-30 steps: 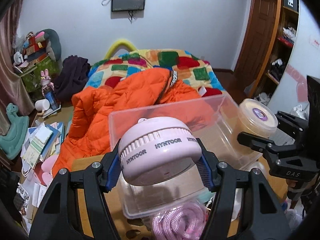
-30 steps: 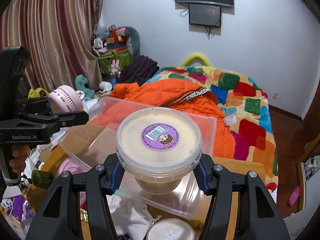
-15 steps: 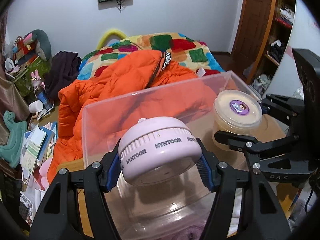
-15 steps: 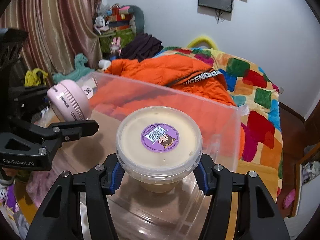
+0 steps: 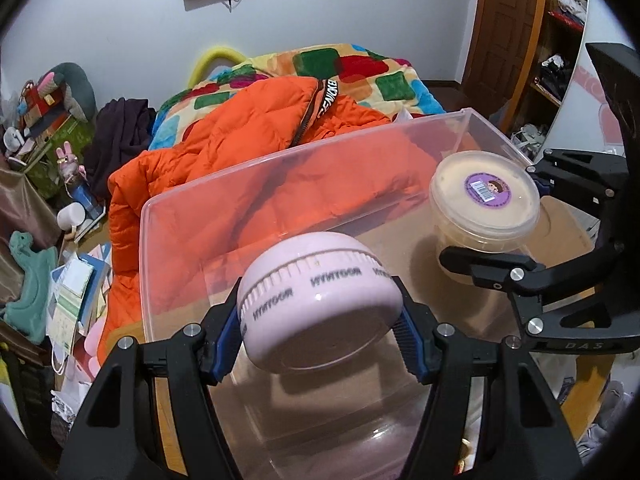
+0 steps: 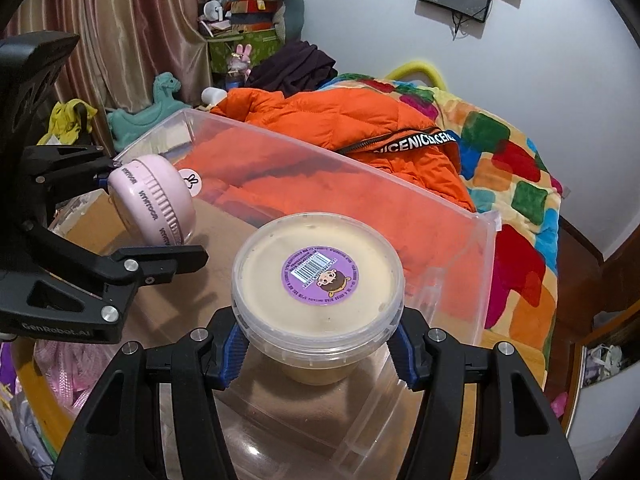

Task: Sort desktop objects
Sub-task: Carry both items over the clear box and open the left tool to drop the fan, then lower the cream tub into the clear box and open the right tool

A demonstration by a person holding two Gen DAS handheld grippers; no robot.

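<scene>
My left gripper (image 5: 318,338) is shut on a round pink fan (image 5: 320,300) and holds it inside the clear plastic bin (image 5: 280,160), above its floor. The fan also shows in the right wrist view (image 6: 154,204). My right gripper (image 6: 318,346) is shut on a lidded cream tub with a purple sticker (image 6: 318,280), held inside the same bin (image 6: 452,216) at its right end. The tub also shows in the left wrist view (image 5: 484,200), with the right gripper (image 5: 532,236) around it. The left gripper (image 6: 132,220) shows in the right wrist view.
The bin stands on a round wooden table (image 6: 512,350). A pink rope (image 6: 68,364) lies on the table by the bin's near left. Behind are a bed with an orange jacket (image 5: 256,136) and a colourful blanket (image 6: 516,184). Toys and books clutter the floor at left (image 5: 68,292).
Both grippers have moved forward and down over the bin's near wall with their objects. The fan and the tub now hang inside the bin, closer to its floor.
</scene>
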